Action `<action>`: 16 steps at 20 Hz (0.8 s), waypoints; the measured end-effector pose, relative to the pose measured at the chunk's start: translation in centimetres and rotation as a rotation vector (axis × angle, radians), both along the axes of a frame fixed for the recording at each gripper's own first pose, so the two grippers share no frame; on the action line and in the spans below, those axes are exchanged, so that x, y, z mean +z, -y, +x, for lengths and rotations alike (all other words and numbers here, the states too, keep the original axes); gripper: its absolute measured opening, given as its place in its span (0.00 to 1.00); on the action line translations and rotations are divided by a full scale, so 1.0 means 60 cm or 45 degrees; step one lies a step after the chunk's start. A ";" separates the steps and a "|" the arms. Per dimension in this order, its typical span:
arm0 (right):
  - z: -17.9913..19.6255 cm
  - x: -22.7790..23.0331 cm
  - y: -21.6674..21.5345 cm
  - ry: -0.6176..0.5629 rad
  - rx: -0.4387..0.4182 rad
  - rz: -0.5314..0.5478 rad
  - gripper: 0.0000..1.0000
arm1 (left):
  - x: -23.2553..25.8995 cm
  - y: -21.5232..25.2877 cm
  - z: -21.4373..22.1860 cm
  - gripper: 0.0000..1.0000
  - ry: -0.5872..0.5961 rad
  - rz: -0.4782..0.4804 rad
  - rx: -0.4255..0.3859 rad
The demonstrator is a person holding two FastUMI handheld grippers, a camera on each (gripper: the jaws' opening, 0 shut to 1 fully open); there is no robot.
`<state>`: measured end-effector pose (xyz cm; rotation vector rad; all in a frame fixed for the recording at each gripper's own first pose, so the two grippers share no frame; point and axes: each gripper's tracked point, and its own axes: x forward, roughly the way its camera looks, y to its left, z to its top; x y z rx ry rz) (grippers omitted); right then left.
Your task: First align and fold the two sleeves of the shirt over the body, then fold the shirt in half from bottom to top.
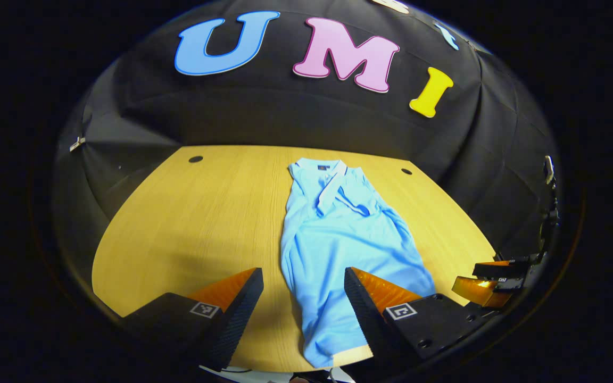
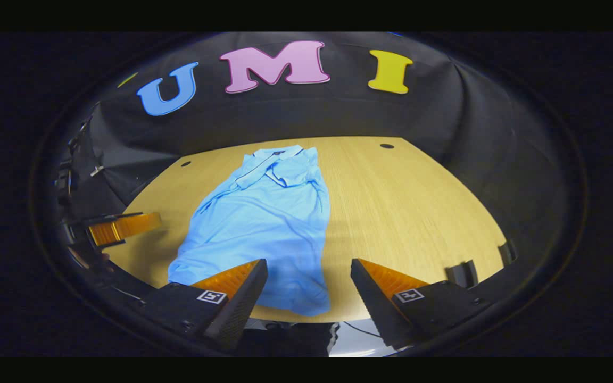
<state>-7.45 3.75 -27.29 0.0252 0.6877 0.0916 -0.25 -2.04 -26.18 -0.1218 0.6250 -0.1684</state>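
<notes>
A light blue polo shirt [image 1: 338, 239] lies lengthwise on the wooden table [image 1: 189, 223], collar at the far end, hem at the near edge, both sleeves folded in over the body. My left gripper [image 1: 303, 303] hovers open above the hem, nothing between its fingers. In the right gripper view the shirt [image 2: 264, 223] lies left of centre, and my right gripper [image 2: 309, 290] hangs open over its lower right corner, apart from the cloth. The right gripper [image 1: 490, 282] appears far right in the left gripper view. The left gripper [image 2: 120, 226] appears far left in the right gripper view.
Black cloth walls close in the table on three sides. Small dark holes [image 1: 196, 159] [image 1: 406, 171] sit in the tabletop near the back corners. Bare wood [image 2: 418, 213] spreads on either side of the shirt. Dark clips [image 2: 463, 272] sit at the table's right front edge.
</notes>
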 end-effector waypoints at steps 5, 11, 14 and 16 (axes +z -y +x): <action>-0.028 -0.051 0.000 -0.074 -0.061 -0.006 0.98 | -0.069 0.015 -0.071 0.98 -0.109 0.029 -0.017; -0.038 -0.111 -0.005 -0.180 -0.071 -0.056 0.98 | -0.134 0.028 -0.081 0.98 -0.178 0.135 -0.056; -0.036 -0.129 -0.004 -0.202 -0.085 -0.066 0.98 | -0.163 0.027 -0.084 0.98 -0.217 0.219 -0.085; -0.036 -0.130 -0.008 -0.205 -0.044 -0.096 0.97 | -0.169 0.028 -0.083 0.98 -0.206 0.222 -0.094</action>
